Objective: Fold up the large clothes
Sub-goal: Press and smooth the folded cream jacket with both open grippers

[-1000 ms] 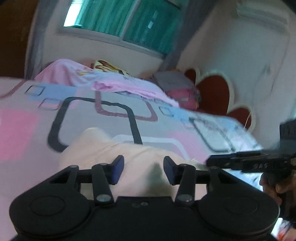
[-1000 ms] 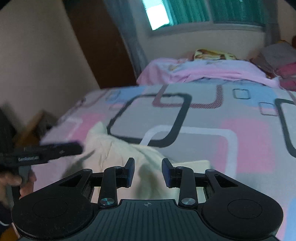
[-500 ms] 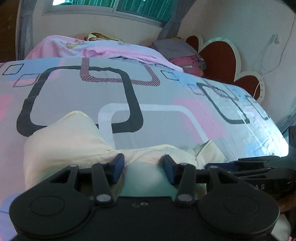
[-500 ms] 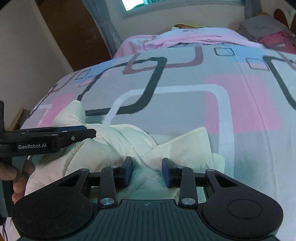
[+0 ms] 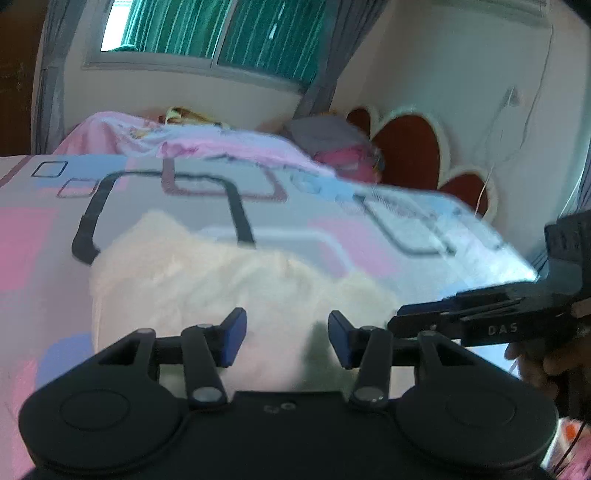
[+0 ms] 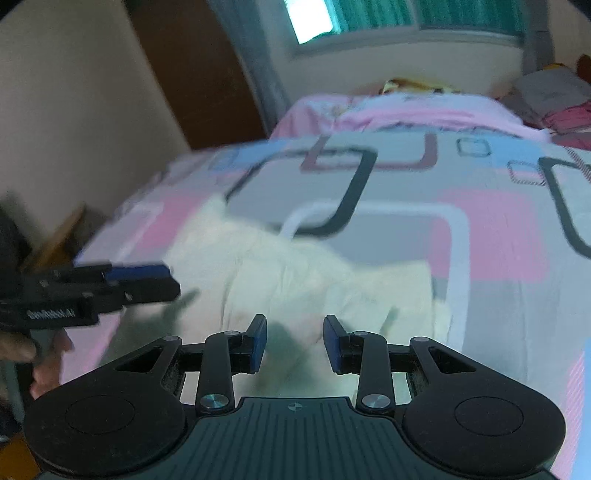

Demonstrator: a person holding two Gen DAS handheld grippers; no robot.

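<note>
- The bed (image 6: 480, 236) fills most of both views, its cover printed with pink, blue and grey blocks and dark rounded squares; it is the surface I work on, and it looks soft, so I judge that anything pressed into it will sink a little.
- The room beyond: a green-curtained window (image 5: 221, 33) at 12 o'clock, a red petal-shaped headboard (image 5: 410, 144) at 2 o'clock in my left view, a pink blanket (image 5: 192, 144) heaped along the far edge of the bed, and a brown door (image 6: 199, 66) at 11 o'clock in my right view.
- The cream garment (image 5: 207, 280) lies bunched on the near part of the bed, straight ahead of both cameras, rumpled and not yet flat. Both views are blurred, so I cannot make out seams or a collar.
- My left gripper (image 5: 283, 338) is spread wide with nothing between its blue pads, just above the cloth; from the right view it shows side-on at 9 o'clock (image 6: 140, 275).
- My right gripper (image 6: 294, 343) is parted as well and holds nothing, hovering over the garment's near edge.
- To do this step well, I would pick two clear edges well apart, pinch a single layer at each, then lift and spread the cloth flat before folding; grabbing a bunched lump would likely trap extra layers.
</note>
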